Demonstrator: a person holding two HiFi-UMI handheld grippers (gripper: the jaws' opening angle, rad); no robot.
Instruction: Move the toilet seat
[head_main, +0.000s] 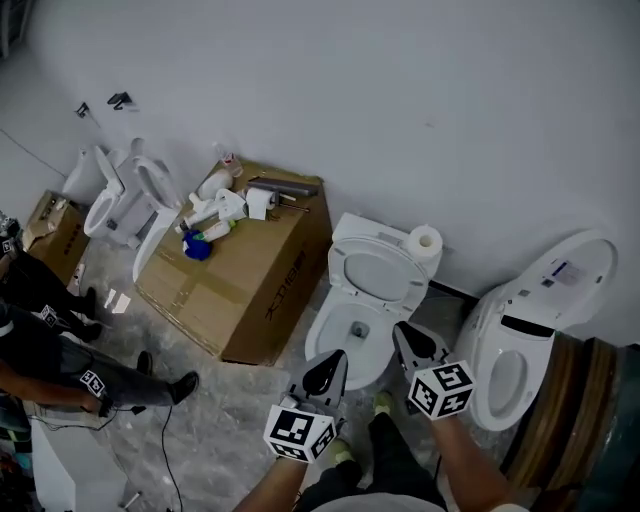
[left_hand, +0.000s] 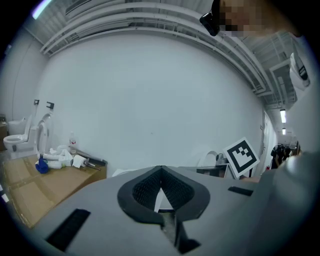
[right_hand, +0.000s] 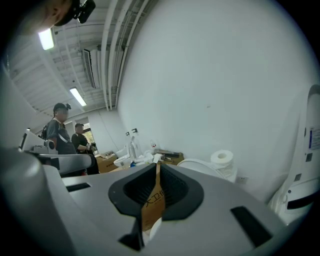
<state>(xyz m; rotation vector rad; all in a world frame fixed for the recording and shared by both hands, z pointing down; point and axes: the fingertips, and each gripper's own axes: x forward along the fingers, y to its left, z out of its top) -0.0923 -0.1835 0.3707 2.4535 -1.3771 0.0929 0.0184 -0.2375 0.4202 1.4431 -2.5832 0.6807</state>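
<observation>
A white toilet (head_main: 340, 345) stands against the wall in the middle of the head view. Its seat (head_main: 378, 272) is tipped up and leans back on the tank, so the bowl lies open. My left gripper (head_main: 337, 358) hovers over the bowl's near left rim, jaws shut and empty; in the left gripper view (left_hand: 161, 172) its tips meet. My right gripper (head_main: 401, 330) hangs over the bowl's right rim, just below the raised seat. Its jaws (right_hand: 157, 167) stand all but together with only a thin slit, and nothing is between them.
A toilet paper roll (head_main: 427, 240) sits on the tank. A big cardboard box (head_main: 250, 290) with bottles and pipes stands left of the toilet. Another toilet (head_main: 525, 330) with a raised lid is on the right. More toilets (head_main: 125, 200) and people (head_main: 40, 350) are at the far left.
</observation>
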